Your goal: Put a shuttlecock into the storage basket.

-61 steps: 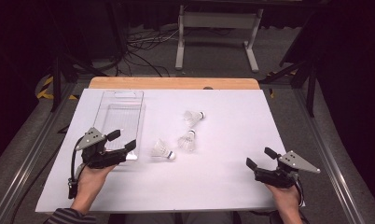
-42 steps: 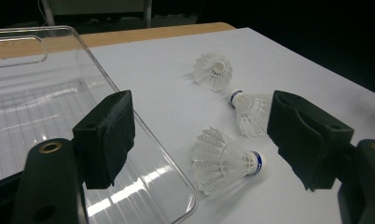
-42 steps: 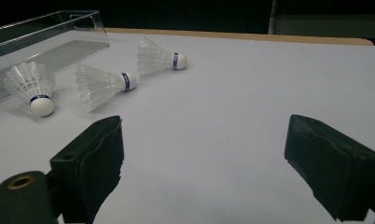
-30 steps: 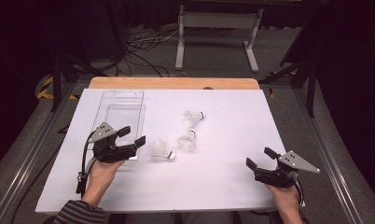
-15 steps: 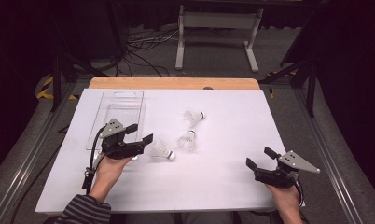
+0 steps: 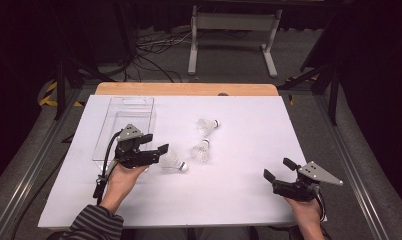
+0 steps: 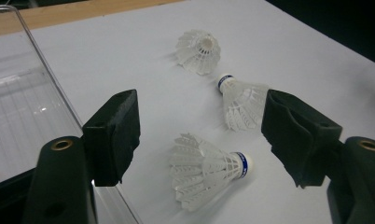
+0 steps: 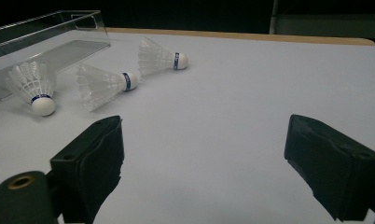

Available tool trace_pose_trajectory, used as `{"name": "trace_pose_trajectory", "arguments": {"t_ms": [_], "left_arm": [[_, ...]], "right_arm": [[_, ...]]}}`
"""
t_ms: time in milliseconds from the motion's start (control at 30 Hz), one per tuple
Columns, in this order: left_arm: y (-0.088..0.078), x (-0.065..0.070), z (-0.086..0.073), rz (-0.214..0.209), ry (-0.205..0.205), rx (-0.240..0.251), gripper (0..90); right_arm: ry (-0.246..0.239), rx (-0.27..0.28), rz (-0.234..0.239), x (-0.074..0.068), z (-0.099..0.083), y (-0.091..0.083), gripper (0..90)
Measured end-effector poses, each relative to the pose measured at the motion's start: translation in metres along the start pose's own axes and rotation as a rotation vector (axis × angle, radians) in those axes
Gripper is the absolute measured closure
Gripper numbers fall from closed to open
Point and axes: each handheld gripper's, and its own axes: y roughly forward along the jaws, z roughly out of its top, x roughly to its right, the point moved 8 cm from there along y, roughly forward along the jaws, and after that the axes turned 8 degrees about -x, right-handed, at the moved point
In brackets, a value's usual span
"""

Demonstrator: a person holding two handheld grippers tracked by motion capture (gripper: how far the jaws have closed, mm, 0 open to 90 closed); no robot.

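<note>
Three white shuttlecocks lie on the white table (image 6: 239, 200). The nearest shuttlecock (image 6: 173, 161) (image 7: 206, 170) lies on its side, cork pointing right. My left gripper (image 6: 156, 143) (image 7: 202, 116) hovers just left of it, open. Its jaws have just been closing a little and straddle the shuttlecock's feathers without touching them. The middle shuttlecock (image 6: 201, 150) (image 7: 244, 102) and the far shuttlecock (image 6: 207, 125) (image 7: 198, 51) lie beyond. My right gripper (image 6: 275, 167) (image 8: 204, 135) rests open near the front right, with nothing between its pads.
A clear plastic tray (image 6: 130, 101) (image 7: 27, 107) (image 8: 59, 28) sits at the back left, right beside my left gripper. A wooden strip (image 6: 189, 89) runs along the table's far edge. Dark floor with cables and a metal stand lies beyond.
My left gripper has moved right, from beside the tray's front corner to the nearest shuttlecock. The right gripper and the shuttlecocks have stayed put.
</note>
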Motion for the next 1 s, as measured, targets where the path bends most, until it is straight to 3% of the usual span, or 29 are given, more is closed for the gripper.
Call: {"name": "trace_pose_trajectory", "arguments": {"t_ms": [267, 400, 600, 767, 1000], "left_arm": [[0.003, 0.003, 0.000, -0.017, -0.011, -0.089, 36.2], [0.004, 0.005, 0.000, -0.010, -0.007, -0.110, 38.3], [0.014, 0.008, -0.002, 0.001, -0.006, -0.203, 36.8], [0.017, 0.009, -0.003, -0.004, -0.028, -0.234, 37.1], [0.020, 0.008, -0.004, 0.022, -0.032, -0.280, 39.0]], "right_arm": [[-0.004, -0.001, 0.000, 0.000, 0.000, 0.000, 12.6], [-0.004, 0.000, -0.003, 0.000, 0.000, 0.000, 12.8], [-0.004, -0.001, -0.003, 0.000, 0.000, 0.000, 12.8], [-0.006, -0.003, -0.002, 0.000, 0.000, 0.000, 12.9], [-0.005, -0.007, -0.002, 0.000, 0.000, 0.000, 13.1]]}}
